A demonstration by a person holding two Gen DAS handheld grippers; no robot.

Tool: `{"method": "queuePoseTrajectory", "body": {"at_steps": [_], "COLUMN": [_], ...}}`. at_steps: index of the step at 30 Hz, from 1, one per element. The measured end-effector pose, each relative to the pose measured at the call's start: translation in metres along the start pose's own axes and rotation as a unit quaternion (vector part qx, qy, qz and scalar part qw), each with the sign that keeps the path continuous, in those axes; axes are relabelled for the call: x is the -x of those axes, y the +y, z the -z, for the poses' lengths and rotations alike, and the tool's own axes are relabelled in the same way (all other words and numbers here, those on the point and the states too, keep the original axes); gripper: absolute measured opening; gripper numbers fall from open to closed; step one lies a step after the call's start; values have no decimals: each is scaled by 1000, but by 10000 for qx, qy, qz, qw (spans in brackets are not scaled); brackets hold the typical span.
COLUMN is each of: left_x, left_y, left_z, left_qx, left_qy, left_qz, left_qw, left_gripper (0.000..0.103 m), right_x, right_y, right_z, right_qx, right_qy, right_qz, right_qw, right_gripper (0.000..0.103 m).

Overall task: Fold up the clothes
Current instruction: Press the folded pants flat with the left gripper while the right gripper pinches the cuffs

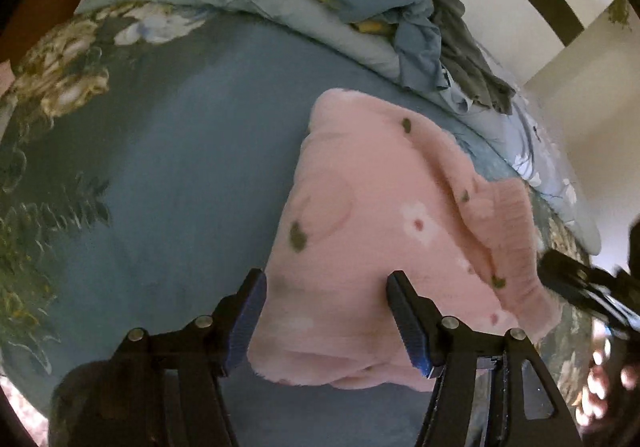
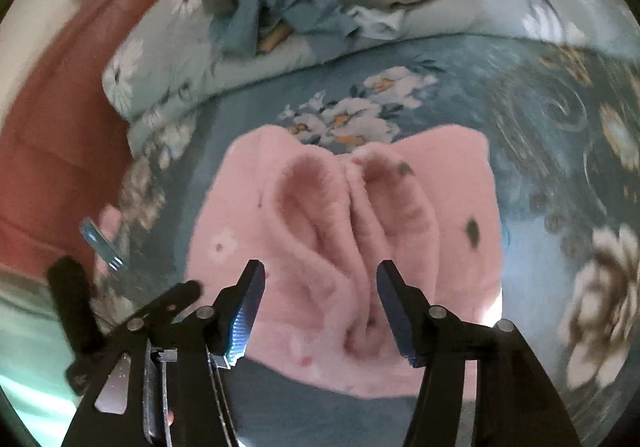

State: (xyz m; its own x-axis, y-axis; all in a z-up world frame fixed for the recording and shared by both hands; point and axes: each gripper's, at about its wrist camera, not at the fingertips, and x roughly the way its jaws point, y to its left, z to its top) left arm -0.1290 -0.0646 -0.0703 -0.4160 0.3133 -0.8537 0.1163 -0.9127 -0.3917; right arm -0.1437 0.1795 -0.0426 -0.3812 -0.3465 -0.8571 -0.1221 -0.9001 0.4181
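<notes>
left gripper point(image 1: 326, 279) jaws wide open above pink fleece garment point(image 1: 372, 231), right gripper point(image 2: 320, 271) likewise

My matt black plastic fingers point(image 1: 408, 321) carry ribbed blue pads point(image 2: 245, 321). The pink sweater point(image 1: 360, 247) looks fuzzy, its cuff point(image 1: 514, 231) ribbed knit; the bedsheet point(image 1: 180, 167) is smooth cloth.

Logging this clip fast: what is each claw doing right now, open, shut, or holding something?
Left claw: open, holding nothing, over the pink fleece garment.
Right claw: open, holding nothing, over the same garment.
</notes>
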Motion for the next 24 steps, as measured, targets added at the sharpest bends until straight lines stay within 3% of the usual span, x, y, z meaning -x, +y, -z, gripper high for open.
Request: {"method": "queuePoseTrajectory", "body": {"at_steps": [2,13,21,24], "left_x": [0,-20,-22,-23], "left_y": [4,25,26,21], "left_z": [0,-6,-7,-6], "left_qx": [90,642,657,553], "left_qy": [12,273,261,232], "left_qz": [190,529,502,423], "left_qw": [9998,9962,9962,9973], "left_gripper": [67,68,70,70], "right_x": [-12,-54,-43,-37], "right_y": [-3,-5,7,-2], "right_z": [-5,-16,-2,-3], "right_qx": [51,39,190,-115], "right_qy": [82,571,523,463], "right_qz": [259,419,152,141], "right_qw": [9996,9975,9983,9988], "right_gripper": [60,60,60,58]}}
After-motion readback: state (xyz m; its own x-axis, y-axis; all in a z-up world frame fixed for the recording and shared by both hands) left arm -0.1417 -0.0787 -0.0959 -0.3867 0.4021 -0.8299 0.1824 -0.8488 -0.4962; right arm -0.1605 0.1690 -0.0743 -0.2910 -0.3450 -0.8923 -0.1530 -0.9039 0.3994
